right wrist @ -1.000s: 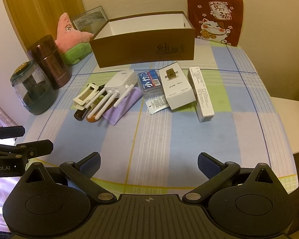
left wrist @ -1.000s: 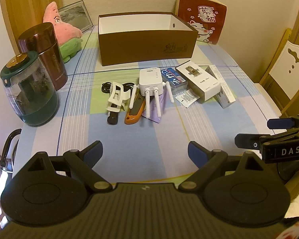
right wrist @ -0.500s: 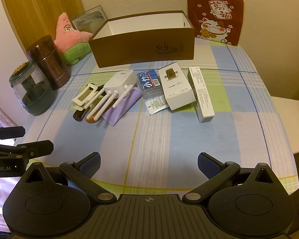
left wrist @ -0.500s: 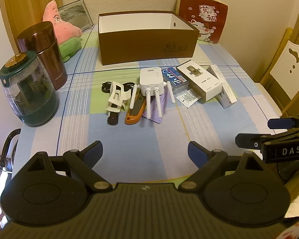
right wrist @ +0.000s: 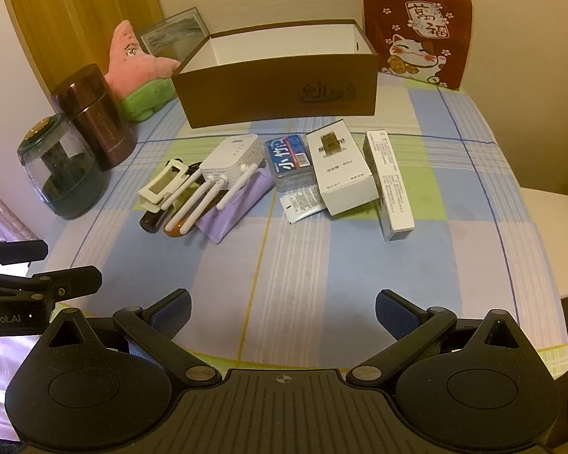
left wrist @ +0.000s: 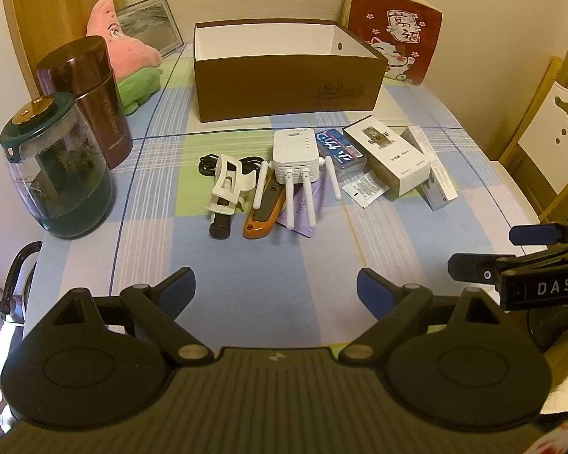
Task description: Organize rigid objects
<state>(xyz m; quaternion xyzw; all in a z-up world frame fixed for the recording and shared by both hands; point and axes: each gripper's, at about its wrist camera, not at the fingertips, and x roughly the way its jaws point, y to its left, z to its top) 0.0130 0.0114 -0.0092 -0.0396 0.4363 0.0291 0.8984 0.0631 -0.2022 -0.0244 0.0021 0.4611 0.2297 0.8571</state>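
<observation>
Left tongs [left wrist: 275,283]: released, fingers spread wide, grasping nothing, hovering over the near edge of the table [left wrist: 246,265] at 6 o'clock.
Right tongs [right wrist: 283,307]: likewise released and empty, low over the near edge; in the left view they show at 3 o'clock.
Brown box [left wrist: 287,72]: stands open at 12 o'clock at the far side of the table; the white inner walls that show are bare, though its floor is hidden, so I cannot tell for sure that nothing lies inside.
White router [left wrist: 295,155]: lies mid-table just in front of the box, antennas pointing toward the tongs, resting over a purple pouch [right wrist: 233,204].
Orange utility knife [left wrist: 265,212]: beside the router toward 9 o'clock, partly under an antenna.
White bracket [left wrist: 229,181]: at the 9 o'clock end of the row, lying on a dark cylinder [left wrist: 220,225].
Blue-labelled case [right wrist: 289,160]: between the router and the white carton [right wrist: 340,172].
Long narrow carton [right wrist: 388,183]: at the 3 o'clock end of the row, touching the white carton.
Small sachet [right wrist: 301,202]: flat on the cloth, partly tucked under the white carton.
Progress: seemingly at the very start; every loose item lies outside the box.
Left to do: presumably each piece must be picked up and placed in the box, nearly the whole job.
</observation>
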